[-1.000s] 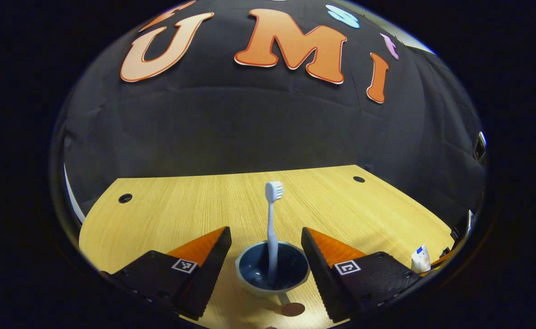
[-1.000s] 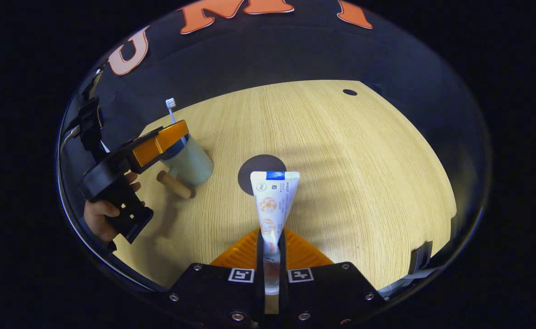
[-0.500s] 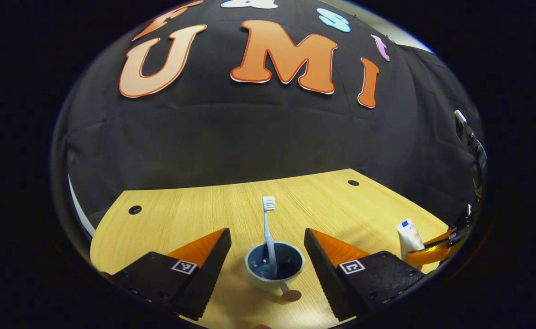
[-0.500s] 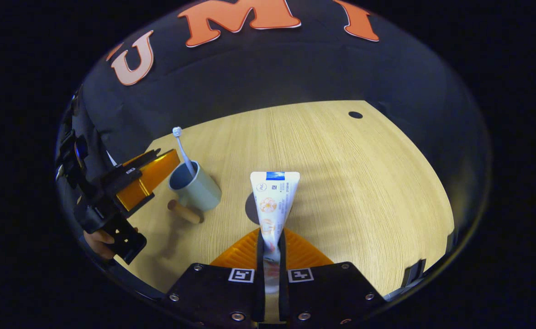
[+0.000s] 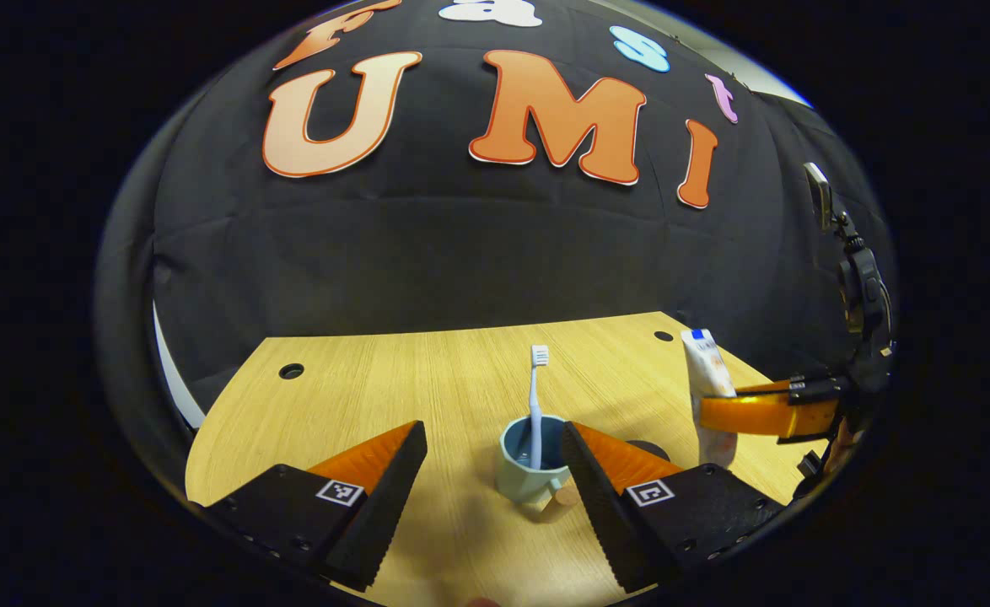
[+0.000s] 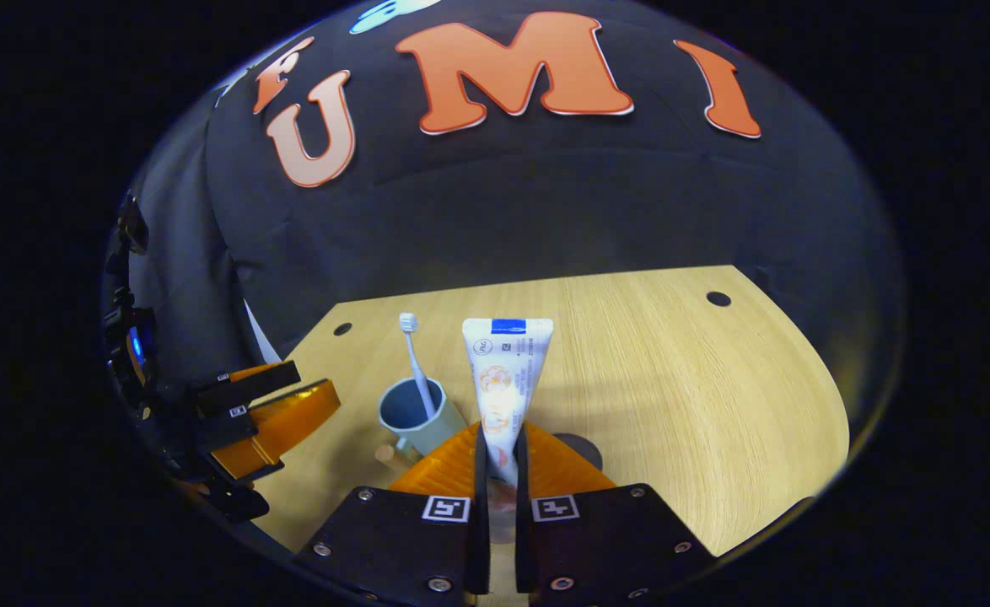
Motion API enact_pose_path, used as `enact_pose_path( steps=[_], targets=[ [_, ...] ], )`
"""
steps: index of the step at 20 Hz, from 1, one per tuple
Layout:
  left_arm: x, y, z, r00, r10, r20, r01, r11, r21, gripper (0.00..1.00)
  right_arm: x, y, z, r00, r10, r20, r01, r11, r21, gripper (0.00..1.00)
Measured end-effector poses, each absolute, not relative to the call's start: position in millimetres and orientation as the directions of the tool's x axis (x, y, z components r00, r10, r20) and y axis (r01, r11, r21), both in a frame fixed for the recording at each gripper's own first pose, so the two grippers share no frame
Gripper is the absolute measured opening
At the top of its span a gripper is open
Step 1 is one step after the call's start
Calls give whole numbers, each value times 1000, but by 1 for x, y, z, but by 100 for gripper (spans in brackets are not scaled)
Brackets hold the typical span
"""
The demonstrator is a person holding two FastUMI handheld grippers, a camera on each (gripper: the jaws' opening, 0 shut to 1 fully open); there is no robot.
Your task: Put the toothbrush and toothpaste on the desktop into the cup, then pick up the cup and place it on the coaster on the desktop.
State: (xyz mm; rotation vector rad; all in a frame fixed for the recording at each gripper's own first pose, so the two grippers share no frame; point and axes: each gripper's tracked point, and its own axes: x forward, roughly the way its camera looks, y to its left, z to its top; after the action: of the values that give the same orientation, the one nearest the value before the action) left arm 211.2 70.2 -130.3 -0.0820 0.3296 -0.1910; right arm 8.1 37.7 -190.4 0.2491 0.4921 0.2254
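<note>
This was a recording booth set up like a studio, not a lived-in home. A black cloth wall (image 5: 478, 244) hung in folds right behind a light wooden desk (image 5: 394, 379), closing it in on all sides. The desk had round cable holes (image 5: 291, 371) near its back corners, as office desks do. A mounted device on a bracket (image 5: 849, 253) stood at the desk's right edge.

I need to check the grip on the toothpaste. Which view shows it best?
The right gripper view: the toothpaste stands upright and close, pinched between the right gripper. The left gripper view shows it small, at the right edge.
</note>
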Motion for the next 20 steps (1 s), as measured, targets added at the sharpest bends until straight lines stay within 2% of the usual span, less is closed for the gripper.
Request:
enact_pose_path(
  steps=[4,13,20],
  targets=[
    [193,86,-128,928,-184,-325,155,981,-115,97,16,35,-155,899,328,-290,-238,923,303,12],
    [172,110,-107,942,-146,-302,131,989,-69,97,60,79,-118,920,379,-94,-344,900,267,12],
    [170,121,-112,937,-106,-333,88,994,-69,97,75,117,-131,900,436,-17,-429,892,144,13]
  ],
)
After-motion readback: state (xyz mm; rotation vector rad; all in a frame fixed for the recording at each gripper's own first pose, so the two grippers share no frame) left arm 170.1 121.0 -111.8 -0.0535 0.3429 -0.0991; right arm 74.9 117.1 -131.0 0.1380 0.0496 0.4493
